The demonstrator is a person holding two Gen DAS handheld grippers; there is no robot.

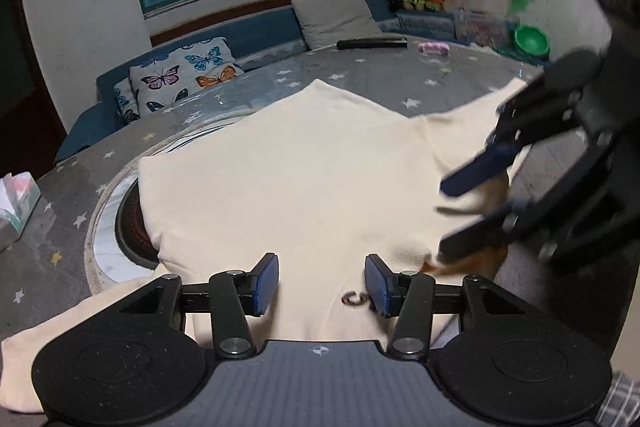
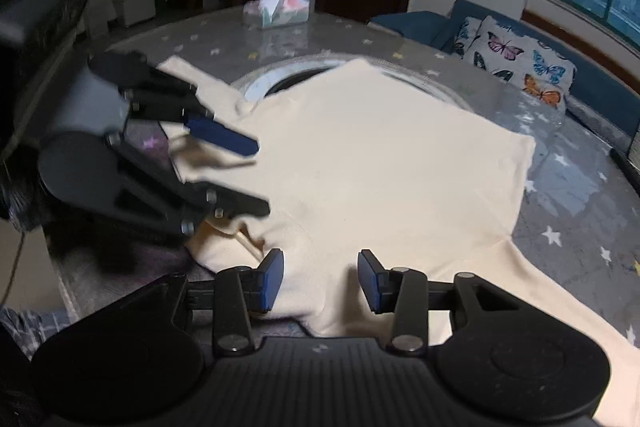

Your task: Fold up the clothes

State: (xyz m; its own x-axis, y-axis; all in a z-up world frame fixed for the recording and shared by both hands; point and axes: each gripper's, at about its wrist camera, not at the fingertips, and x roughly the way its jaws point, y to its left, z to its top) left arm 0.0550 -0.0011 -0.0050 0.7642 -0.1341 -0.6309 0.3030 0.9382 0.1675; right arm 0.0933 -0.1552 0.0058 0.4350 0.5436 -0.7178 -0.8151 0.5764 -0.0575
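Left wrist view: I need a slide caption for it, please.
Both open grippers, left and right, hover over a cream garment spread on the star-patterned table.

The shirt (image 1: 304, 163) lies spread on the table (image 1: 60, 251), partly over a round inset (image 1: 108, 239) at the table's middle. A tissue box (image 1: 18, 201) sits on the table left of the shirt. Beyond it lie a remote (image 1: 372, 43) and, to its right, a small toy (image 1: 434, 47). Behind the table stands a sofa (image 1: 256, 35) with cushions (image 1: 180, 75). Both grippers hover over the shirt's near edge, left gripper (image 1: 322, 285) and right gripper (image 2: 320, 281).

Tissue box (image 2: 277, 9) on star-print tablecloth (image 1: 60, 227); butterfly pillow (image 1: 182, 75); remote (image 1: 372, 43).
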